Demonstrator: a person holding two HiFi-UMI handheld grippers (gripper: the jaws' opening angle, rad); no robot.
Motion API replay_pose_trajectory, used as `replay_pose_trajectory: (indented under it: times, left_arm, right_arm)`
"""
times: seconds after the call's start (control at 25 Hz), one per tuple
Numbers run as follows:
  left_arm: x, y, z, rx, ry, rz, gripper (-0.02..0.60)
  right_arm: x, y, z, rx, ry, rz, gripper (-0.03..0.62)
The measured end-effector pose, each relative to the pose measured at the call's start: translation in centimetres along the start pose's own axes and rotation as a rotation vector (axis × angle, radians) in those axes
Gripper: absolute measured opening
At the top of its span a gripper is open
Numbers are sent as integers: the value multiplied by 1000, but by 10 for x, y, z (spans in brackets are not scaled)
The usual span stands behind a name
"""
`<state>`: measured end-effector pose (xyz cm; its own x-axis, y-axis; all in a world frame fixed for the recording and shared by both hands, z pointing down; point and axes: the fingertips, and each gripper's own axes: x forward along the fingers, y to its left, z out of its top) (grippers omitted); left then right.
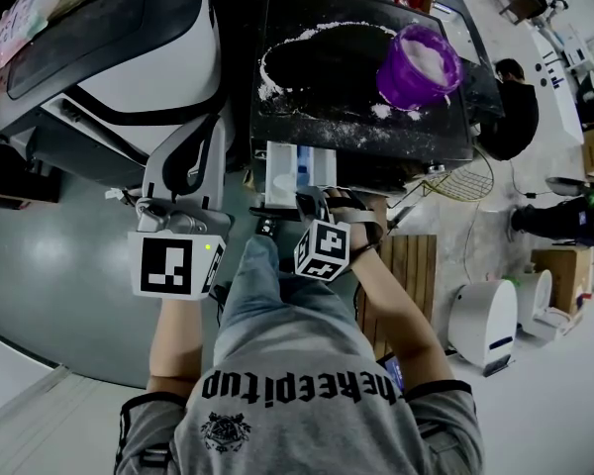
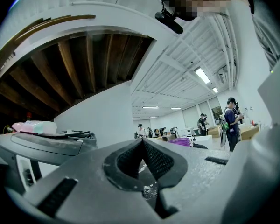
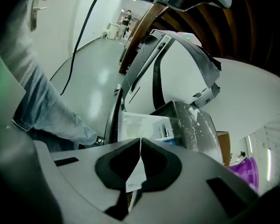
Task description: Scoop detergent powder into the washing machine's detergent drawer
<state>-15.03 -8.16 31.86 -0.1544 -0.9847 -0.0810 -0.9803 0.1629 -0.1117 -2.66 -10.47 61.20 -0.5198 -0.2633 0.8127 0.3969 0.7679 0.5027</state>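
Both bare arms reach straight forward from the person's grey shirt (image 1: pixel 297 404), side by side. The left gripper (image 2: pixel 142 143) is held just left of the detergent drawer (image 1: pixel 299 169), and its jaws are pressed together with nothing between them. The right gripper (image 3: pixel 140 141) points at the drawer, which sticks out from the front edge of the washing machine (image 1: pixel 327 67) - its jaws are together too. A white sliver shows in the gap below the tips, maybe the drawer behind. The purple tub (image 1: pixel 419 65) of powder sits near the far right corner of the machine's black top, with spilled powder (image 1: pixel 268 72) in a ring beside it. The left hand is mostly hidden under the marker cube (image 1: pixel 176 265).
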Motion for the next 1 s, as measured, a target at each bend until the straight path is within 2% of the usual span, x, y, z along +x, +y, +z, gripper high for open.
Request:
replay_pose_trajectory:
  times: [0.2, 0.36, 0.64, 1.0]
  left_arm:
    - [-7, 0, 1, 1, -1, 4, 3]
    - [-14, 0, 1, 3, -2, 9, 3]
    - [-27, -2, 4, 10, -5, 19, 3]
    - [-41, -7, 7, 31, 3, 17, 3]
  right_arm:
    - [-1, 1, -2, -78, 20, -38, 6]
    - [-4, -1, -1, -94, 22, -71, 6]
    - [-7, 5, 2, -177, 23, -87, 6]
    - [-9, 10, 3, -174, 25, -97, 6]
